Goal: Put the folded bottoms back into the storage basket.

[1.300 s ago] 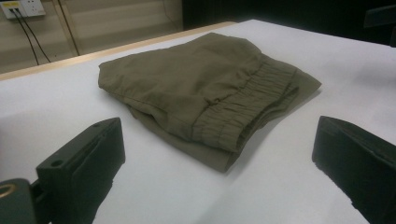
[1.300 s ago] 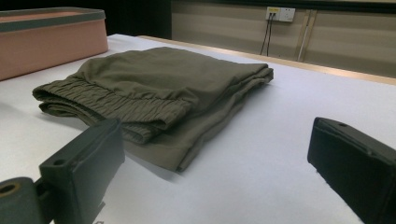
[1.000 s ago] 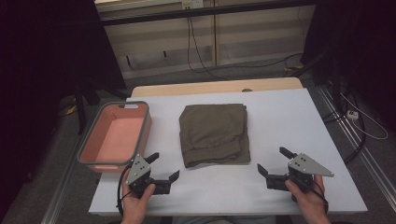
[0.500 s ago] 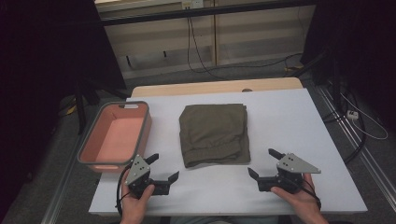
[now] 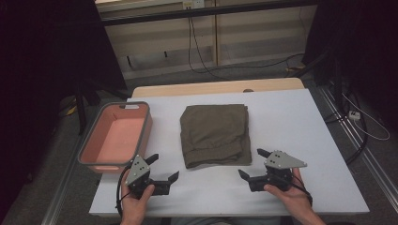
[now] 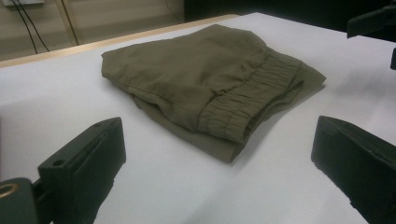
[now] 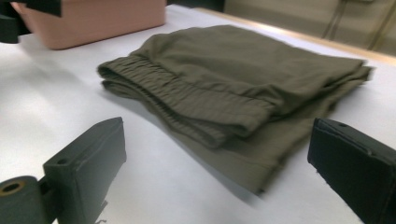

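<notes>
Folded olive-green trousers (image 5: 215, 133) lie in the middle of the white table (image 5: 300, 122), elastic waistband toward the near edge. My left gripper (image 5: 163, 167) rests open near the front left, just short of the garment's near-left corner, and nothing sits between its jaws. My right gripper (image 5: 251, 164) stands open at the front right, close to the garment's near-right corner. The waistband (image 6: 243, 100) shows ahead of the left gripper (image 6: 219, 186) in its view. In the right gripper view the trousers (image 7: 233, 84) lie just beyond the open right gripper (image 7: 215, 186).
A pink bin with a grey rim (image 5: 141, 136) stands empty at the table's left edge, beside the left gripper; it appears too in the right gripper view (image 7: 93, 21). A wooden strip (image 5: 216, 88) runs along the table's far edge. Cables lie on the floor beyond.
My right gripper has moved left, toward the trousers' near-right corner. The left gripper and the trousers have stayed where they were.
</notes>
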`<control>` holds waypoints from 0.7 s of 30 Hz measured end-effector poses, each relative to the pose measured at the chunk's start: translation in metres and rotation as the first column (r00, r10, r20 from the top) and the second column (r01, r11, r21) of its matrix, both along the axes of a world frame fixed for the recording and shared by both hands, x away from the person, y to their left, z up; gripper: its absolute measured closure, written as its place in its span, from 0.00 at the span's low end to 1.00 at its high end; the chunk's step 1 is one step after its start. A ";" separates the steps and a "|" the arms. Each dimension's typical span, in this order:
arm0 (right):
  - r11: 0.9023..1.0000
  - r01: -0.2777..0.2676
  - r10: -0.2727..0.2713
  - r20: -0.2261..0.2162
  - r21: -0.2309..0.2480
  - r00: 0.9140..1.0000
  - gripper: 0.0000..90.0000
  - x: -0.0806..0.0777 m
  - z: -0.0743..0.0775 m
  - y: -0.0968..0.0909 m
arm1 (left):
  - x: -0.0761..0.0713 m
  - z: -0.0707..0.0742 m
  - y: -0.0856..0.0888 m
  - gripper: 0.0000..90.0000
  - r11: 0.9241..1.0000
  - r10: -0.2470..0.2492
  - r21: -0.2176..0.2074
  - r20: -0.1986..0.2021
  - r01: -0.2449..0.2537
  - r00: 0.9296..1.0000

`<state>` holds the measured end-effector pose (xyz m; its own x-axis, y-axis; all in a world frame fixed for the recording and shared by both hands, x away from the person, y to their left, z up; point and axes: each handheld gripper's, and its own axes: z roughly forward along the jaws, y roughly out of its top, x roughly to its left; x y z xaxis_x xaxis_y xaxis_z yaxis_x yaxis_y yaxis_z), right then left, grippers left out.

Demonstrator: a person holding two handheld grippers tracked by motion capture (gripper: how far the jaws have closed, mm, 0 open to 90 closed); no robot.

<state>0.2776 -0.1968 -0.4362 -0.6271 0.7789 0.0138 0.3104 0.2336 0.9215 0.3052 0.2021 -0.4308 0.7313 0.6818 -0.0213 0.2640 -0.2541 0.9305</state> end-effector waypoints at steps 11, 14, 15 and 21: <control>0.990 -0.125 0.119 -0.082 -0.065 0.989 0.08 0.022 0.011 0.019 | 0.000 0.000 0.001 0.04 1.000 0.004 0.002 -0.005 -0.004 1.000; 0.979 -0.164 0.148 -0.132 -0.118 0.980 0.08 0.029 0.013 0.025 | 0.000 0.000 0.001 0.04 1.000 0.002 0.001 -0.006 -0.002 1.000; 0.977 -0.174 0.156 -0.142 -0.121 0.978 0.07 0.032 0.013 0.027 | 0.001 0.000 0.001 0.04 1.000 0.001 0.003 -0.007 -0.001 1.000; 0.959 -0.224 0.191 -0.188 -0.174 0.963 0.08 0.046 0.017 0.039 | 0.001 -0.001 0.001 0.04 1.000 0.001 0.005 -0.009 -0.001 1.000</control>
